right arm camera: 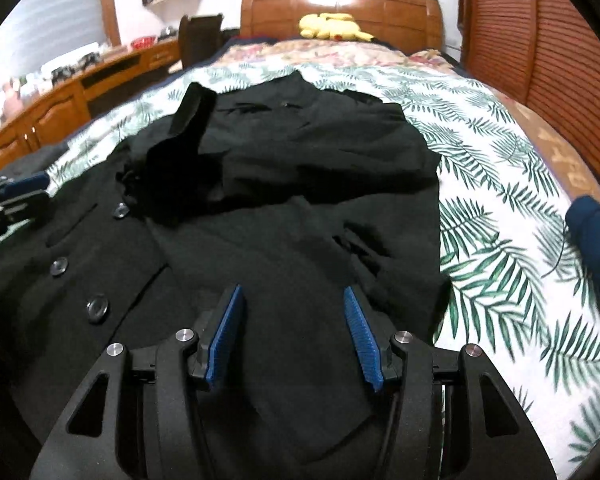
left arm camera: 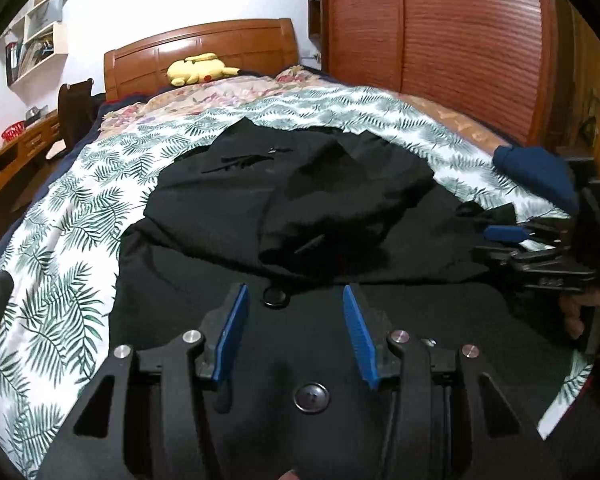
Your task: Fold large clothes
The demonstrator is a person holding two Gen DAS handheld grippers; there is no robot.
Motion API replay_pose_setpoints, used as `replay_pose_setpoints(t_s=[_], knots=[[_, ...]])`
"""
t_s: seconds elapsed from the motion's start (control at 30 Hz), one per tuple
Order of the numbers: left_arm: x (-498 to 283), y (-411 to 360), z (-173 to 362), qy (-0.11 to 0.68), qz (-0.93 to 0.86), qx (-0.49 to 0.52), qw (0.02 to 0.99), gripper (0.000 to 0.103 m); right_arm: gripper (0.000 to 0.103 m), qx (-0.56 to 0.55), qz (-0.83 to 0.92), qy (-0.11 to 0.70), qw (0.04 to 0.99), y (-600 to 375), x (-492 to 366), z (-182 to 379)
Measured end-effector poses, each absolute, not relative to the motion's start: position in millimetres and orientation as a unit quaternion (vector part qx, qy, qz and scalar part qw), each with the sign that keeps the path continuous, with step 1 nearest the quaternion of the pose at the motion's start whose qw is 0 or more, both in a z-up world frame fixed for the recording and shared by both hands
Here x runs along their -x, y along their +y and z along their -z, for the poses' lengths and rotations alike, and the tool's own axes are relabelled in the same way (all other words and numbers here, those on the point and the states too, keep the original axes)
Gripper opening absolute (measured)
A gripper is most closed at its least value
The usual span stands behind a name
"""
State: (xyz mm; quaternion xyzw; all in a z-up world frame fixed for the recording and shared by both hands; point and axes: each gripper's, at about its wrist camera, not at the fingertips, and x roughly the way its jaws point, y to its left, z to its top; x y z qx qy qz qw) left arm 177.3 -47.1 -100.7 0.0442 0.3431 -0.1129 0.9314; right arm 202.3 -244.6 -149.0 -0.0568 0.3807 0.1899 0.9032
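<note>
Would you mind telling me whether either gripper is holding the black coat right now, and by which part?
Nothing is held. The left gripper and right gripper both hang open above the black coat, pads clear of the cloth.

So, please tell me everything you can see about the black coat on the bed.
The black coat looks like thick, matte, wool-like cloth with large dark buttons down its front. It lies spread on the leaf-print bedsheet, partly folded, with upper parts heaped toward the headboard. Both open grippers hover above it; neither holds it.
</note>
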Motion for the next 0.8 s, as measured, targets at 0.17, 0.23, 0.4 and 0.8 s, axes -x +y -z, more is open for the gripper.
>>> replay_pose_setpoints(t_s=[0.17, 0.23, 0.4, 0.8], knots=[[-190, -48, 100, 0.36, 0.109, -0.036, 0.926, 0.048, 0.054, 0.054, -0.196, 0.37, 0.907, -250, -196, 142], [-198, -54, 95, 0.363, 0.105, -0.04, 0.925, 0.048, 0.054, 0.05, -0.198, 0.369, 0.907, -253, -196, 141], [-222, -80, 85, 0.367, 0.116, -0.053, 0.921, 0.048, 0.054, 0.046, -0.195, 0.366, 0.909, -261, -196, 138], [-275, -140, 99, 0.405, 0.12, -0.077, 0.903, 0.048, 0.054, 0.087, -0.172, 0.349, 0.917, -261, -194, 133]])
